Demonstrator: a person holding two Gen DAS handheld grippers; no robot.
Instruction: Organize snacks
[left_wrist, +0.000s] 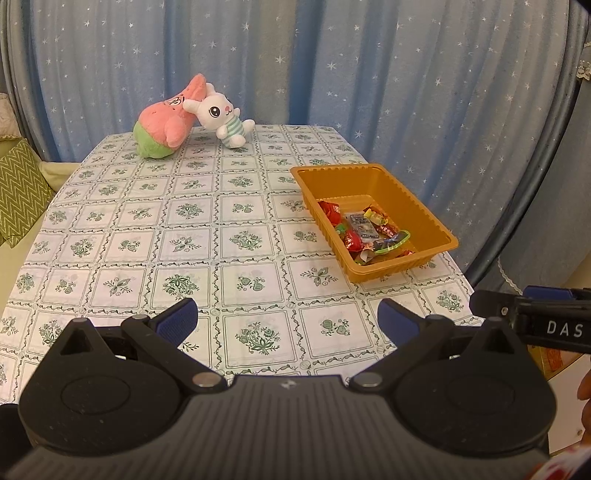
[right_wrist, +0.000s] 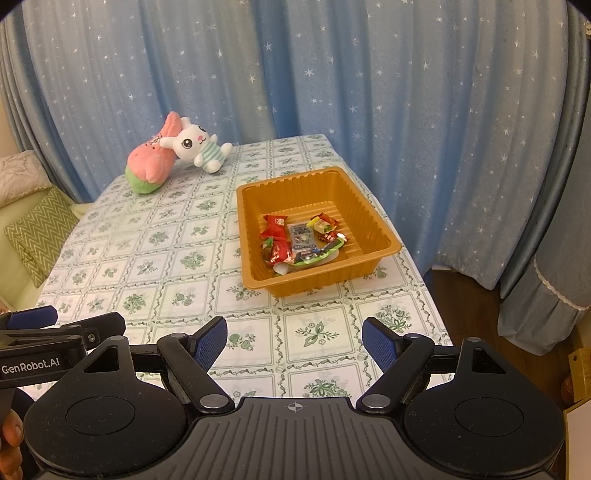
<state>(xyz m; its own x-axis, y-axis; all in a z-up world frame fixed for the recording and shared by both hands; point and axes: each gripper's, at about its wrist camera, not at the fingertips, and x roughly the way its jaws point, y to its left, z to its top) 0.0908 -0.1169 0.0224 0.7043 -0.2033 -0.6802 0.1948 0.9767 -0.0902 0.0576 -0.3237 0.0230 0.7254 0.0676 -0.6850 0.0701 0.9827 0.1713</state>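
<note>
Nearest, the left gripper (left_wrist: 287, 319) and right gripper (right_wrist: 294, 341) hang over the green-flowered tablecloth (left_wrist: 155, 236), jaws wide apart with nothing between them. Farther on, at one o'clock in the left wrist view, sits the ribbed amber plastic tray (right_wrist: 258, 280) holding the wrapped snacks (right_wrist: 301, 240). Farthest, at eleven o'clock, a white plush rabbit (left_wrist: 221, 112) leans against a pink-and-green plush toy (left_wrist: 162, 125).

Both wrist views look down across the table (left_wrist: 155, 236), sharing the tray (right_wrist: 258, 273).
</note>
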